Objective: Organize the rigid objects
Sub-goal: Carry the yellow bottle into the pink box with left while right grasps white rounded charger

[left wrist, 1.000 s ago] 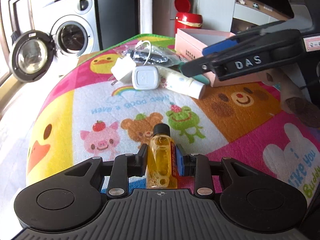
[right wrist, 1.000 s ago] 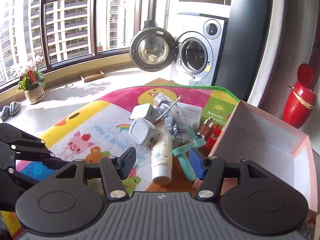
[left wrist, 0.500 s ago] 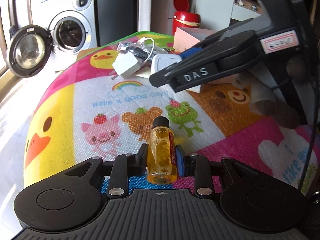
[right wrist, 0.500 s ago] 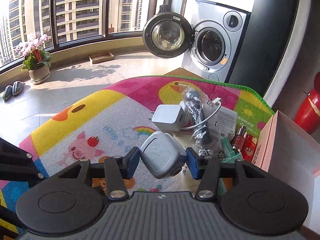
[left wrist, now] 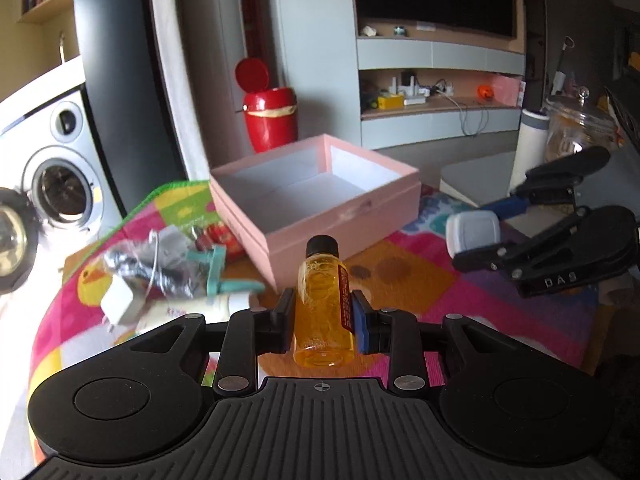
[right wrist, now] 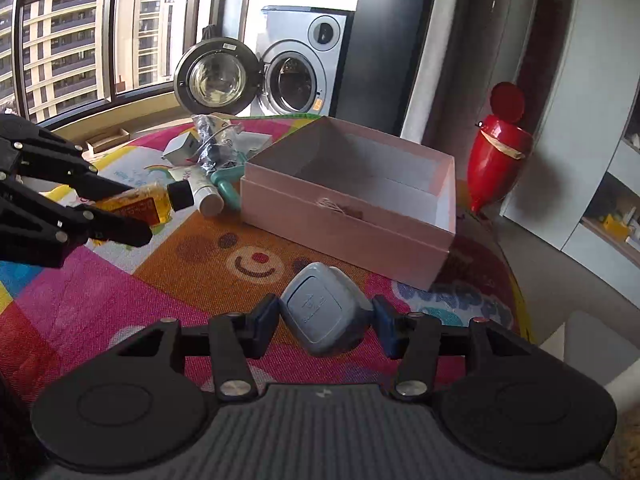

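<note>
Both my views now swing off clutter pile toward pink box. Right gripper, empty second ago, now clenches grey square gadget above mat. Left gripper keeps amber bottle pinched. Box empty; both loads ready for drop-in.

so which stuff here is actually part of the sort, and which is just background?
In the job:
- amber bottle, in the left tongs
- grey square case, in the right tongs
- pink box, open
- pile beside it: white charger, teal tool, white tube

Just around:
- washing machine
- red bin
- glass jar
</note>
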A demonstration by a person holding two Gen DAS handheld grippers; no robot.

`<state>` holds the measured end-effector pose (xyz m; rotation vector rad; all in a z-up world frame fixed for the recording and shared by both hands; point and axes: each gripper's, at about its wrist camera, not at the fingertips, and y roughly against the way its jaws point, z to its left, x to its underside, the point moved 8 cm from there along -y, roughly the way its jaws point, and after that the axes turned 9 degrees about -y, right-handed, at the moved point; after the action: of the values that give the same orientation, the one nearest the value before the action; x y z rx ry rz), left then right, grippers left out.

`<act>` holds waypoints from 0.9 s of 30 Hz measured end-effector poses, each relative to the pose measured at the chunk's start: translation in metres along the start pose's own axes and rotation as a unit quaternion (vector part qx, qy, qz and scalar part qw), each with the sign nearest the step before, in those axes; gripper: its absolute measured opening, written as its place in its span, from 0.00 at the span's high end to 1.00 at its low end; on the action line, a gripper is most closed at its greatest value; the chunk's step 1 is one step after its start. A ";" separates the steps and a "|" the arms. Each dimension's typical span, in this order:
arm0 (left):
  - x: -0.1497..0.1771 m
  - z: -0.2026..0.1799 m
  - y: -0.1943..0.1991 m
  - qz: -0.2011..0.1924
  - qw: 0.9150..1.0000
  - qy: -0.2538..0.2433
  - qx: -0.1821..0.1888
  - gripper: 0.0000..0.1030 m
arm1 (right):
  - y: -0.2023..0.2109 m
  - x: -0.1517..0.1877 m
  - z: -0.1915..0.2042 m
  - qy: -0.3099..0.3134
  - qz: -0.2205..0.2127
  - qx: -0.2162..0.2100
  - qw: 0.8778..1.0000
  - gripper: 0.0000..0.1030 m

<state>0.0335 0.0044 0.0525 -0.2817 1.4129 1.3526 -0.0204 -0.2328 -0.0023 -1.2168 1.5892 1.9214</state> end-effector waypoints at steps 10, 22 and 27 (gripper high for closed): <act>-0.088 0.078 -0.071 -0.078 0.982 0.170 -0.026 0.68 | 0.015 -0.002 -0.045 -0.060 -0.038 0.027 0.997 0.51; 0.065 0.078 -0.007 0.047 0.979 0.190 -0.058 0.68 | -0.042 -0.140 -0.049 -0.113 -0.078 -0.018 0.990 0.30; 0.109 0.113 0.010 0.073 0.961 0.245 -0.107 0.68 | -0.066 -0.133 0.001 -0.076 -0.055 -0.053 0.994 0.29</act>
<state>0.0449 0.1523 0.0010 -0.7068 1.7178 1.6335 0.1020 -0.1812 0.0628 -1.1427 1.3316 1.9986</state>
